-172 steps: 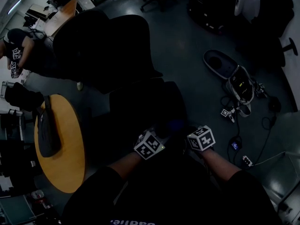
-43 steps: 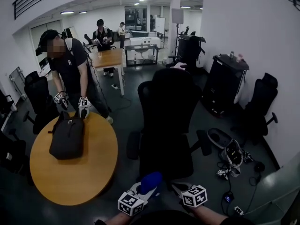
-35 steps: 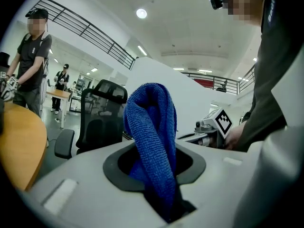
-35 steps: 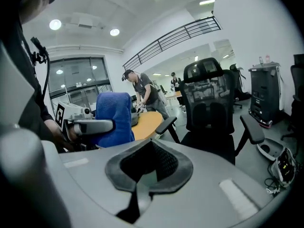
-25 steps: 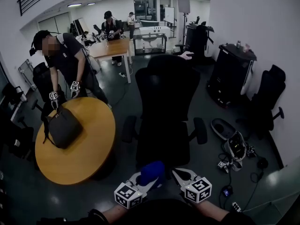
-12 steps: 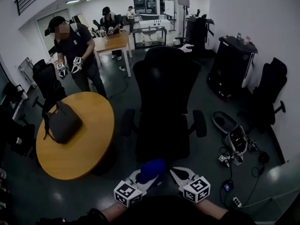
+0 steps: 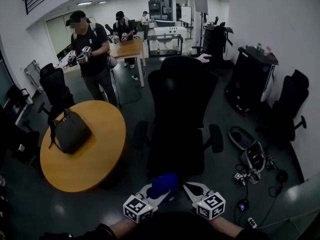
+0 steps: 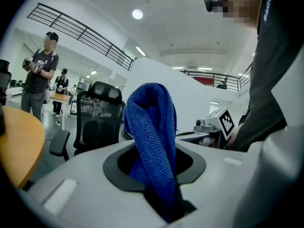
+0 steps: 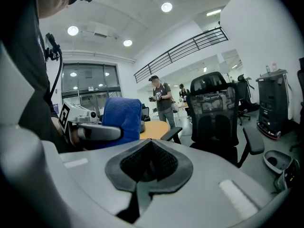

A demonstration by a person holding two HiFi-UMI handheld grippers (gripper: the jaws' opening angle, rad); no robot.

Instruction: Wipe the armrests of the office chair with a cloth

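The black office chair (image 7: 180, 119) stands in front of me with its back toward me. Its left armrest (image 7: 140, 134) and right armrest (image 7: 216, 138) stick out at the sides. My left gripper (image 7: 159, 190) is held low and near me, shut on a blue cloth (image 7: 164, 183). The cloth (image 8: 152, 141) stands up in a fold out of the jaws in the left gripper view. My right gripper (image 7: 193, 188) is close beside it, shut with nothing in it. Its pads (image 9: 149, 163) meet in the right gripper view. Both grippers are well short of the chair (image 9: 216, 118).
A round wooden table (image 7: 100, 159) with a dark bag (image 7: 70, 131) stands left of the chair. A person (image 7: 92, 54) stands behind it. Other black chairs (image 7: 290, 109) and a black cabinet (image 7: 247, 79) are at the right. Cables and gear (image 7: 250, 156) lie on the floor.
My head rose from looking down to looking across the room. The person at the table let go of the bag and stepped back. My grippers stayed together, the cloth still held.
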